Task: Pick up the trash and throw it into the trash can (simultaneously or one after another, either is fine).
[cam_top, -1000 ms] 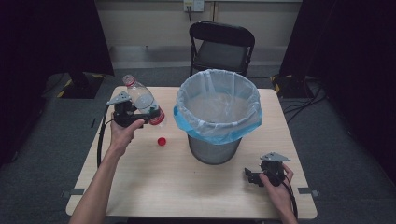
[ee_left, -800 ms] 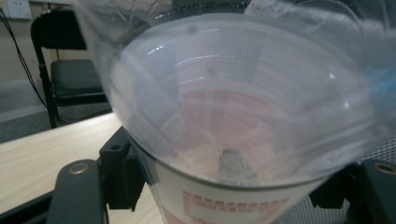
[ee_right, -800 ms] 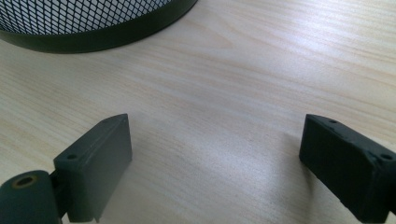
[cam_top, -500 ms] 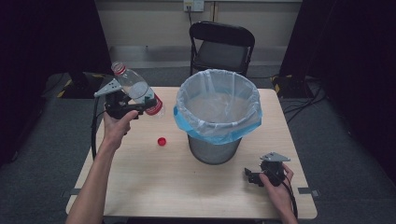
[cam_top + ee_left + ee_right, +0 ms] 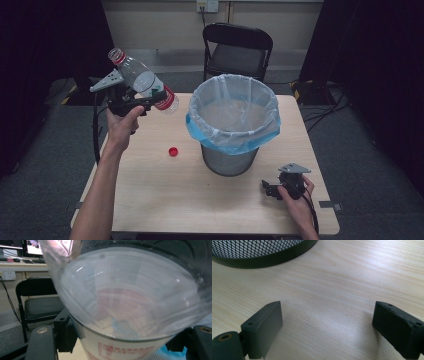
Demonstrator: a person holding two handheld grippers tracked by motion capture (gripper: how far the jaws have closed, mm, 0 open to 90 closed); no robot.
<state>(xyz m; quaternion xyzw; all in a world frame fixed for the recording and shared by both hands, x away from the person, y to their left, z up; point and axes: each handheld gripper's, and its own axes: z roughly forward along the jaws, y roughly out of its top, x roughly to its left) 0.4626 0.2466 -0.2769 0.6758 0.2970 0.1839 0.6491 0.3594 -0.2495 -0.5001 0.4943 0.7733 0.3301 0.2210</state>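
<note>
Left hand-held gripper was clamped across the lower body of a clear plastic bottle, jaws on either side of the red label band, as the left gripper view confirmed with the bottle wall pressed between the black jaws. The bottle was held in the air, tilted, with its uncapped neck pointing up and away from the bin and its base toward the rim; judged a carrying grip, low on the body so the neck stayed free. Its red cap lay loose on the tabletop, between the left forearm and the bin, which fits a bottle opened for disposal. The mesh waste bin, lined with a blue-edged bag, stood mid-tabletop just beside the bottle, the likely drop point. Right hand-held gripper rested on the tabletop near the bin's base, jaws apart with nothing between them, apparently parked out of the way.
</note>
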